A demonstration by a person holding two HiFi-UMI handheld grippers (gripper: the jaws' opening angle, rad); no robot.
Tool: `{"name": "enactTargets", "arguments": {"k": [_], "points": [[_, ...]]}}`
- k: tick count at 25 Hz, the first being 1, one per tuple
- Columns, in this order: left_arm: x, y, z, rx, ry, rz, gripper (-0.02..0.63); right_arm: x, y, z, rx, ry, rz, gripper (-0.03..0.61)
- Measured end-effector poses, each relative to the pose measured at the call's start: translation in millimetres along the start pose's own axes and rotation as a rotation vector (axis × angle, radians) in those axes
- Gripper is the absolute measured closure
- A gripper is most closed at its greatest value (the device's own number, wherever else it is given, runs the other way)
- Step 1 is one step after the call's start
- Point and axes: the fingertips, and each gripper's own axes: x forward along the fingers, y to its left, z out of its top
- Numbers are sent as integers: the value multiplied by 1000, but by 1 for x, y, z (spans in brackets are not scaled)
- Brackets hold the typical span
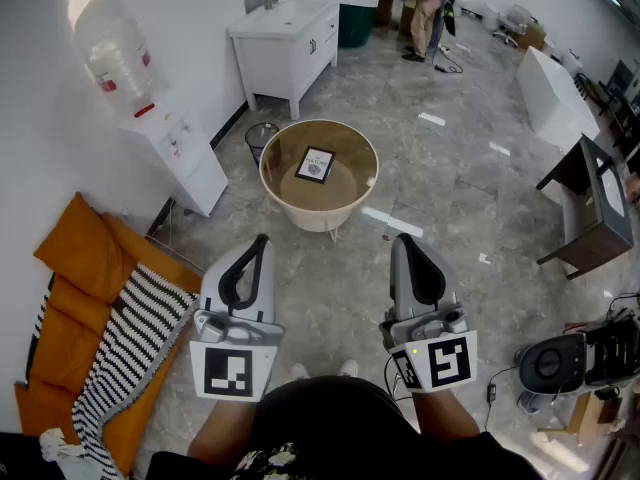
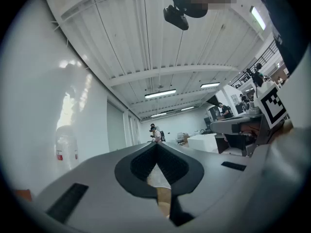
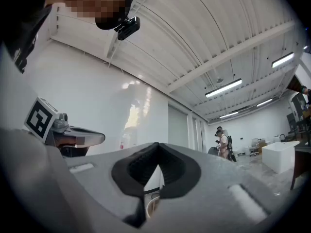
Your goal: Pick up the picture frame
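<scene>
Picture frame [image 1: 316,164] is seen lying flat near the middle of the round beige bench [image 1: 345,206], dark border up, untouched. A wire bin [image 1: 261,140] stands just beside the bench's far-left rim, with a white sink cabinet [image 1: 285,43] beyond it.

Left gripper [image 1: 262,240] and right gripper [image 1: 403,238] are held side by side close to the body, aimed forward at the bench and well short of it. Both pairs of jaws are pressed together with nothing between them. The right gripper is tipped slightly upward; the left is held level.
</scene>
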Motion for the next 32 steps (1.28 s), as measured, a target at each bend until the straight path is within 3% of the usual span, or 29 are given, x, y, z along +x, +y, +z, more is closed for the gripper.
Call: {"name": "enactTargets", "arguments": {"k": [12, 18, 24, 32], "points": [[-3, -11, -4, -24, 15, -20, 607, -9, 4, 2, 4, -10, 21, 583], [-3, -20, -4, -22, 21, -22, 607, -16, 4, 7, -84, -24, 36, 583], [3, -38, -4, -28, 26, -20, 607, -20, -18, -11, -7, 55, 14, 581], [12, -79, -9, -41, 37, 15, 607, -41, -49, -19, 55, 77, 89, 583]]}}
